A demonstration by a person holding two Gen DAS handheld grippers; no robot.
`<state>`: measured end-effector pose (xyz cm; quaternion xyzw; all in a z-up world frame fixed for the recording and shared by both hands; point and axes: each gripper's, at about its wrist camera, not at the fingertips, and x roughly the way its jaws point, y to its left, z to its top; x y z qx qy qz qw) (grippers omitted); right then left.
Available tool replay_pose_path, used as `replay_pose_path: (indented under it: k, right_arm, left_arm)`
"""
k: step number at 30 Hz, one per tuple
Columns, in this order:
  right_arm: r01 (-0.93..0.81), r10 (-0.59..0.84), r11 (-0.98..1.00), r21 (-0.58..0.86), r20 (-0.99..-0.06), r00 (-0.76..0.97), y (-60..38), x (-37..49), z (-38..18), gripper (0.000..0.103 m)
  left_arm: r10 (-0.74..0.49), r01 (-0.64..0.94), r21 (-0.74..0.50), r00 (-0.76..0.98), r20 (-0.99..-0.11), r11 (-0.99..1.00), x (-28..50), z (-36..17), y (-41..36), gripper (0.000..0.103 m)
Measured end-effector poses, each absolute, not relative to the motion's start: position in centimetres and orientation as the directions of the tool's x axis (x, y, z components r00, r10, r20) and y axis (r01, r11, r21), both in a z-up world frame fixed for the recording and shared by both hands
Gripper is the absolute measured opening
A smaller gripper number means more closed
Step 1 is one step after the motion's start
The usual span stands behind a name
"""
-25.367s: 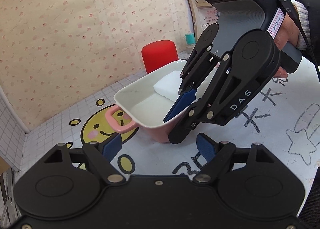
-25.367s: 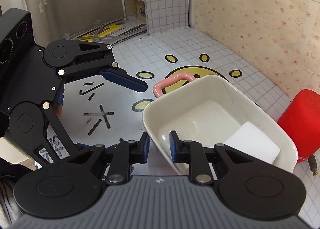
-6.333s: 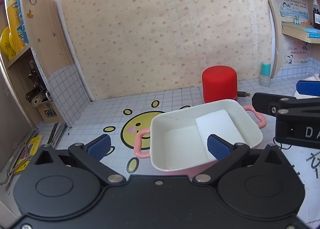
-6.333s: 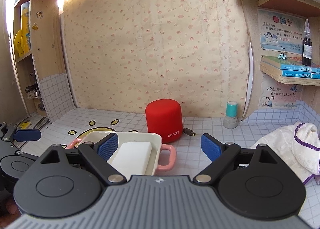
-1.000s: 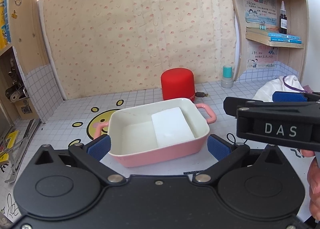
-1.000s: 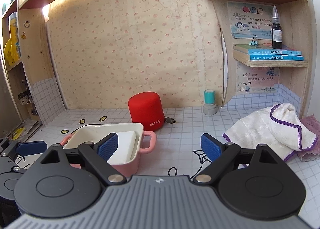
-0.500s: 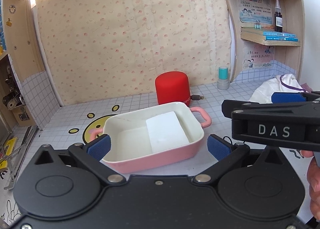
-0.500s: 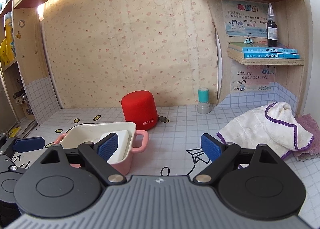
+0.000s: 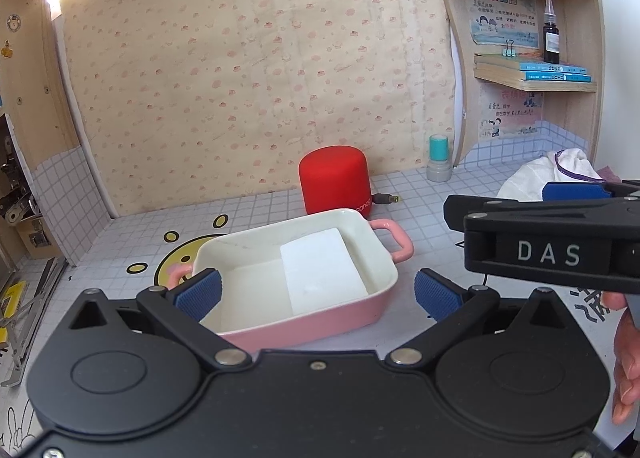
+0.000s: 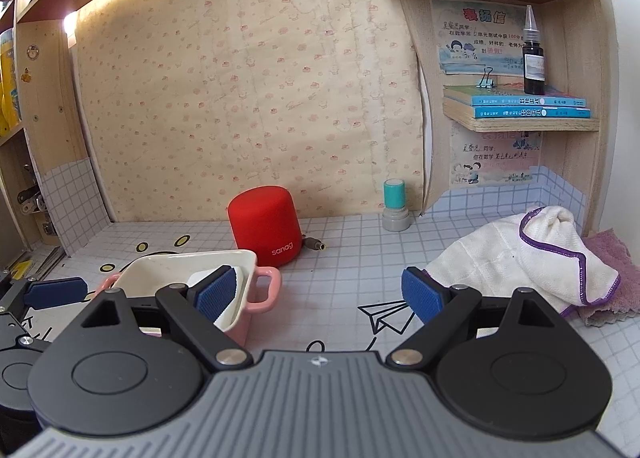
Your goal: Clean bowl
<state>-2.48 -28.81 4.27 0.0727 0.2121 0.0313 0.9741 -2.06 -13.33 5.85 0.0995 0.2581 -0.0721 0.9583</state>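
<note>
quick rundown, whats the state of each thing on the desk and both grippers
bowl: upright on the desk, not held
white sponge: lying flat inside the bowl
left gripper: jaws open, empty
right gripper: jaws open, empty
red speaker: standing upright behind the bowl, cable plug lying loose beside it
white cloth: crumpled in a heap, lying partly on a purple cloth
teal stamp: standing upright by the wall
</note>
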Motion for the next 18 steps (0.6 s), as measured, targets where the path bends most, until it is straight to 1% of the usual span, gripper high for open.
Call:
replay_pose_path:
  k: [18]
  right_arm:
    - [-0.041, 0.094, 0.990, 0.137, -0.406, 0.909, -27.78, -2.33, 4.64, 0.090]
  left_arm:
    - [-0.078, 0.170, 0.132, 0.853, -0.516, 0.977, -1.71, 5.62, -12.37, 0.103]
